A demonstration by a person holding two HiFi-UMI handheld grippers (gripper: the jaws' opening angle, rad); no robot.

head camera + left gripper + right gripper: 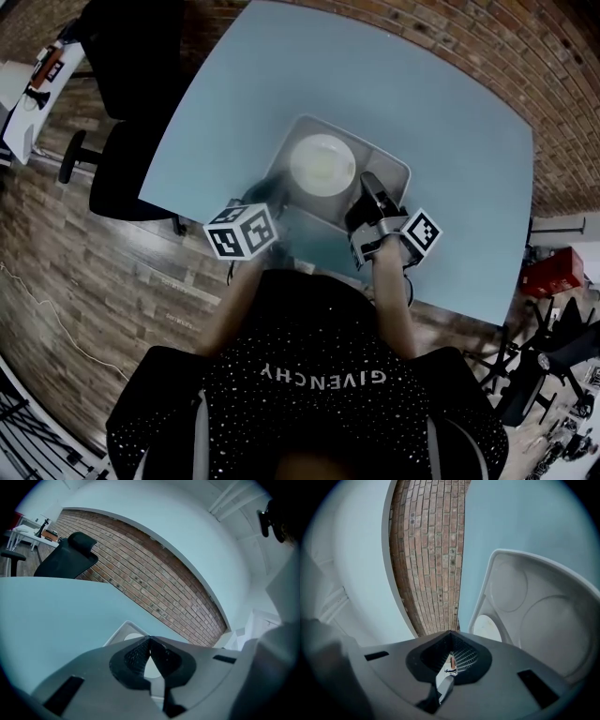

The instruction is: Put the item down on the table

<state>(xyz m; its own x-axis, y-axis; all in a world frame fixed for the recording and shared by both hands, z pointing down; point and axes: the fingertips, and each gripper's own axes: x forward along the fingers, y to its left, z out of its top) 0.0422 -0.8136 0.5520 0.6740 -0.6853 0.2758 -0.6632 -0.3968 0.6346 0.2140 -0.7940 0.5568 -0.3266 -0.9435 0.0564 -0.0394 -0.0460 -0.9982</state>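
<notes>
Tray (377,152) w/ plate (322,164) sits on counter (422,94). I've L gripper (150,638) pinched shut at tray's near-left corner. R gripper (450,633) is shut too, by near-right rim.

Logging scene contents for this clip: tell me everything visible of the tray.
The tray is pale grey, plastic by its look, rectangular with rounded corners and a raised rim. Round compartments of different sizes are moulded into it; one shows cream-white from the head view. It seems to lie flat on the blue table, near the person. The left gripper is at its near left corner, the right gripper over its near right edge; whether either touches it cannot be told.
</notes>
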